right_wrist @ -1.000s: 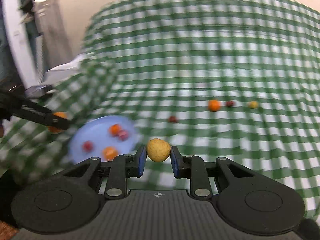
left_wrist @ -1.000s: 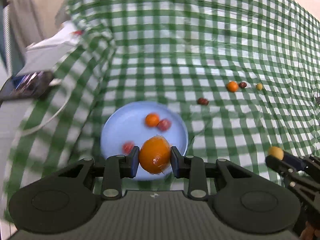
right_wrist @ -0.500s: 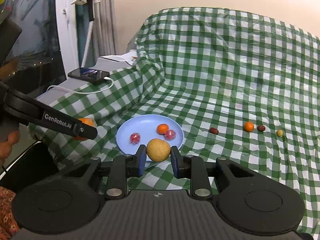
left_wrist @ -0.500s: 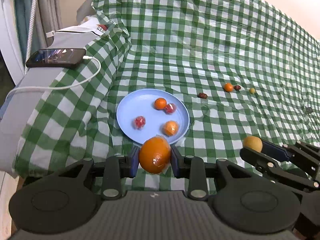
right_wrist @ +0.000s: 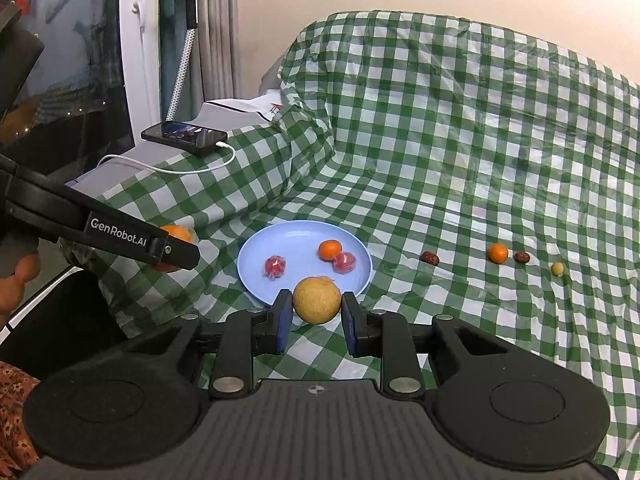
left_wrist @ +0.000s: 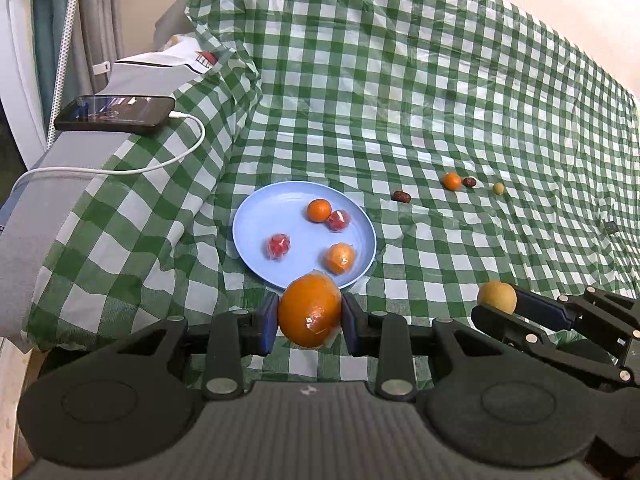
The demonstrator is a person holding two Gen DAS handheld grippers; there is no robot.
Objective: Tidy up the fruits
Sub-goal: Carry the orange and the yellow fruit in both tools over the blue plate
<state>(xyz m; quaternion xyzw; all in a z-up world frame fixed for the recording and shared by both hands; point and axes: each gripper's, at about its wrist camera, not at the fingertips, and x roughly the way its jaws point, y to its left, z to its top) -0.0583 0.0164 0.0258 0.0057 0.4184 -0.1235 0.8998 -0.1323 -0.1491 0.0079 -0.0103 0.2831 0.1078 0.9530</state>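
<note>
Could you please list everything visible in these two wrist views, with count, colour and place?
Plate: one, light blue, on the cloth near the front edge.
Fruits on plate: four; two orange, two red in clear wrap.
Loose fruits on cloth, right of plate: four; two dark red-brown, one small orange, one small yellow.
Checked cloth: one, green and white, covering the surface.
Phone: one, black, on the grey ledge at left, white cable plugged in.
Large orange: one, wrapped, gripped by the left gripper.
Yellow-tan round fruit: one, gripped by the right gripper.
</note>
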